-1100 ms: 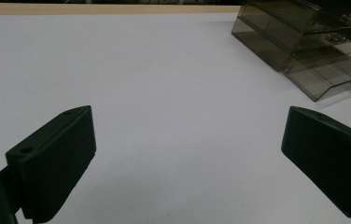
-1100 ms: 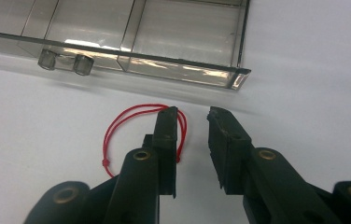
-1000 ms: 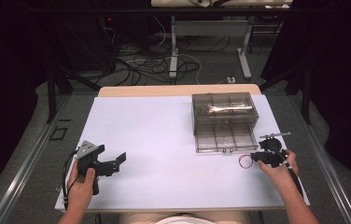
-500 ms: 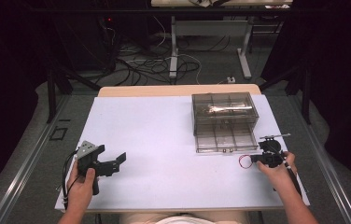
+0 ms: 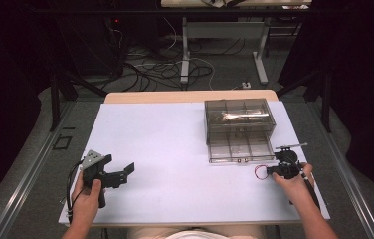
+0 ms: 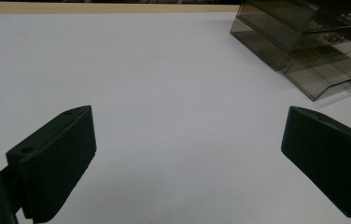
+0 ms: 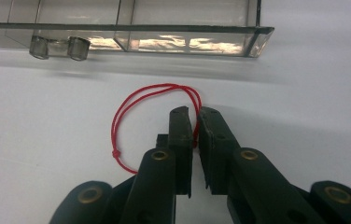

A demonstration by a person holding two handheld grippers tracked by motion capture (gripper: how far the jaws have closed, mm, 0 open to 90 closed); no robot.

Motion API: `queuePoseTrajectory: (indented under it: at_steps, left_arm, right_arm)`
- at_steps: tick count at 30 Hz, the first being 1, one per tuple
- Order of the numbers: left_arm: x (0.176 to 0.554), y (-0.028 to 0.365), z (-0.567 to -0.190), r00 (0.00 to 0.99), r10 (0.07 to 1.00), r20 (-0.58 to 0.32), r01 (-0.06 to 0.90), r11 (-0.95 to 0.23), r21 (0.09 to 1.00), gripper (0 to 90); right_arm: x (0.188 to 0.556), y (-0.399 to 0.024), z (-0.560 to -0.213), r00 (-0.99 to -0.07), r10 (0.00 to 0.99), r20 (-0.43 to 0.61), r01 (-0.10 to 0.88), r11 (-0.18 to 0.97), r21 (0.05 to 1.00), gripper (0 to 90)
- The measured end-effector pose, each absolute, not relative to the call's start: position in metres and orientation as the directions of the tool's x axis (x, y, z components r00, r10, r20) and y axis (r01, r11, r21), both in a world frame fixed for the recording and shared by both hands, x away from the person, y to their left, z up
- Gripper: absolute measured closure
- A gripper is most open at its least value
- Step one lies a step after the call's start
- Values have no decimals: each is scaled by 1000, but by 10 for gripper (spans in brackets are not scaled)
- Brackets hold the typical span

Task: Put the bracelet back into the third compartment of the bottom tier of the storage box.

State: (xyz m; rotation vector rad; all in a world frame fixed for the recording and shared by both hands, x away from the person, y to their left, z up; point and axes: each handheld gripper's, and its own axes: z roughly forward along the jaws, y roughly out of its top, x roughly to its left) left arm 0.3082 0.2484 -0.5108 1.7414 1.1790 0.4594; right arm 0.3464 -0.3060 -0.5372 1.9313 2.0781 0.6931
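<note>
Pinching a loop of red string (image 7: 152, 95) between its two black jaws, right gripper (image 7: 193, 112) at the near right edge of the white table (image 5: 175, 149); jaws just closing, strand caught between the pads, rest of the loop lying flat on the table to one side, knot toward the camera. Seen from the high view as a small red ring (image 5: 260, 172) just left of that gripper (image 5: 272, 172), held in the person's right hand (image 5: 294, 180), near the table's front edge. On the near left, left gripper (image 5: 128, 172) gripped in the left hand (image 5: 88, 196), jaws spread wide with nothing between them, bare white tabletop ahead in the left gripper view (image 6: 187, 135). Just beyond the string, clear smoky plastic drawer box (image 5: 238, 127) standing on the table's right half, its lower drawer (image 5: 237, 149) pulled out toward the person, front lip and small handle (image 7: 59, 47) close above the loop. Farther back, wooden table edge (image 5: 190, 95), cables on the floor (image 5: 175, 64).
</note>
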Motion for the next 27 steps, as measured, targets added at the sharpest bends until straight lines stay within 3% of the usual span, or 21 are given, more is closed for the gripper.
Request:
queuePoseTrajectory:
  at_steps: [27]
  left_arm:
    - [308,248,-511,466,864,-189,509,-87,856,36]
  right_arm:
    - [346,-305,-537,-81,987,142,876,3,482,880]
